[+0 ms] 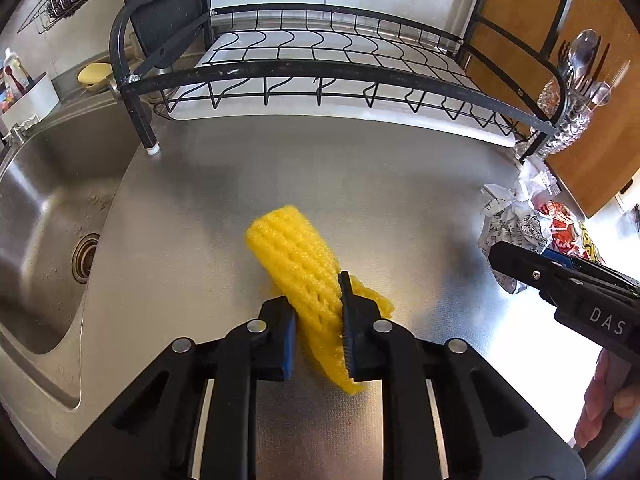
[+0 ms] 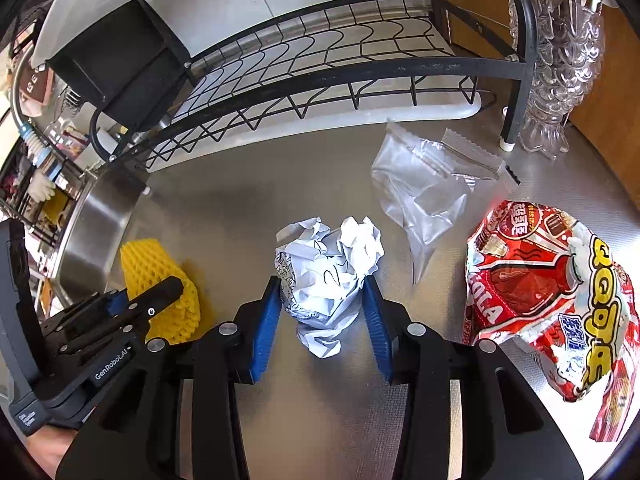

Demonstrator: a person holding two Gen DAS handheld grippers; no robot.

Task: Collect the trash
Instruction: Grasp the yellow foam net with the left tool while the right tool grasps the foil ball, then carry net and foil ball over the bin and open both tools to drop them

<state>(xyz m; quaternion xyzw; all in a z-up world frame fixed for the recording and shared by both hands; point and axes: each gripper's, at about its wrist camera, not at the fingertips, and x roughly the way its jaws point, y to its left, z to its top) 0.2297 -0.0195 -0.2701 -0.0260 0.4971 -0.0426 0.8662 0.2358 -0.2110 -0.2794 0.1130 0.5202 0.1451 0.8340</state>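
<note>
A yellow foam fruit net lies on the steel counter; it also shows in the right wrist view. My left gripper is shut on its near end. A crumpled white paper ball sits between the blue pads of my right gripper, which touch its sides. A clear plastic bag and a red snack wrapper lie to the right of the paper ball. The right gripper also shows at the right of the left wrist view.
A black wire dish rack on a white tray stands at the back. A steel sink lies to the left. A glass cutlery holder stands at the back right beside a wooden panel.
</note>
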